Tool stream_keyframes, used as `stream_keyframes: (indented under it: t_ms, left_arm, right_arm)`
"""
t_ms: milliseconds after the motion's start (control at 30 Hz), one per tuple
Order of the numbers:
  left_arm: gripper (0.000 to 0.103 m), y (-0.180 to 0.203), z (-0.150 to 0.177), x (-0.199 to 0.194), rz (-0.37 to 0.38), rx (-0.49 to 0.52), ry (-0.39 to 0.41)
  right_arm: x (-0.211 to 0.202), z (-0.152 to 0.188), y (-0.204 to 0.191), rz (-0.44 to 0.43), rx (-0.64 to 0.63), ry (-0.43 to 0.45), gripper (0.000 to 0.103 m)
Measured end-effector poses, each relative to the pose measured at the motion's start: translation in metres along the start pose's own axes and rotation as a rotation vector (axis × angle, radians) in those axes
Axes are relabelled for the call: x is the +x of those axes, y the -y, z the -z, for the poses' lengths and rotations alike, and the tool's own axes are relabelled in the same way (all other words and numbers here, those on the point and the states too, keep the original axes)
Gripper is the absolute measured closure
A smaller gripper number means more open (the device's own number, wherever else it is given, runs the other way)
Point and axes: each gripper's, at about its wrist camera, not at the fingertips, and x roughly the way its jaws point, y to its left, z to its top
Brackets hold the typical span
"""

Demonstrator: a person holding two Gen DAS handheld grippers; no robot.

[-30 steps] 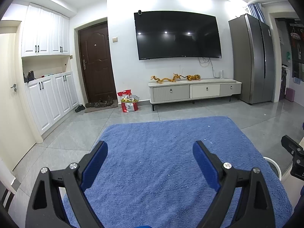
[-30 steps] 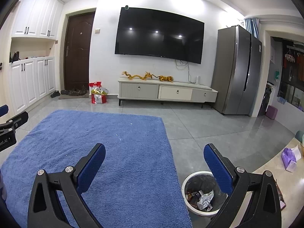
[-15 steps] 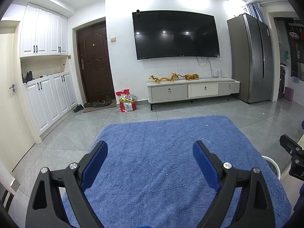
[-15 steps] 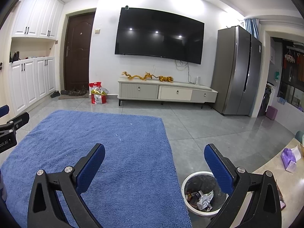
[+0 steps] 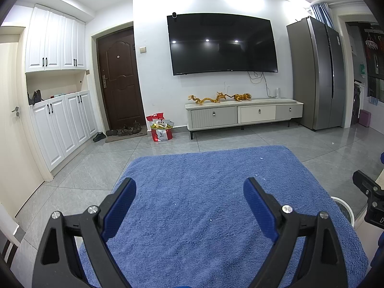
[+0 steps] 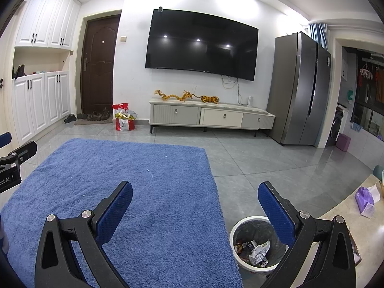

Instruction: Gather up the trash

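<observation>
A round white trash bin (image 6: 240, 225) with a dark liner stands on the grey floor just right of the blue rug (image 6: 134, 182); crumpled wrappers (image 6: 258, 252) lie inside it. My right gripper (image 6: 195, 192) is open and empty, held above the rug's right edge, its right finger over the bin. My left gripper (image 5: 189, 188) is open and empty above the rug (image 5: 216, 180). The bin's rim (image 5: 344, 205) shows at the right of the left wrist view. A few tiny white specks (image 6: 165, 155) lie on the rug.
A TV cabinet (image 6: 211, 117) stands under a wall TV (image 6: 201, 45), with a red bag (image 6: 123, 120) to its left and a grey fridge (image 6: 300, 91) to its right. A table edge with a purple tissue pack (image 6: 364, 201) is at the right. White cupboards (image 5: 60, 124) line the left wall.
Both views have shifted only very slightly. Both grippers stay open and empty.
</observation>
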Motion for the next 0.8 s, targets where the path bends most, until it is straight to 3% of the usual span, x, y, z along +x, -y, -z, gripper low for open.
stream_keyframes:
  t_ms: [800]
  left_arm:
    - [0.012,-0.0002,0.0012,0.0003,0.0,0.002,0.0]
  right_arm:
    - [0.001,0.0007,0.0011,-0.002,0.0,-0.001,0.001]
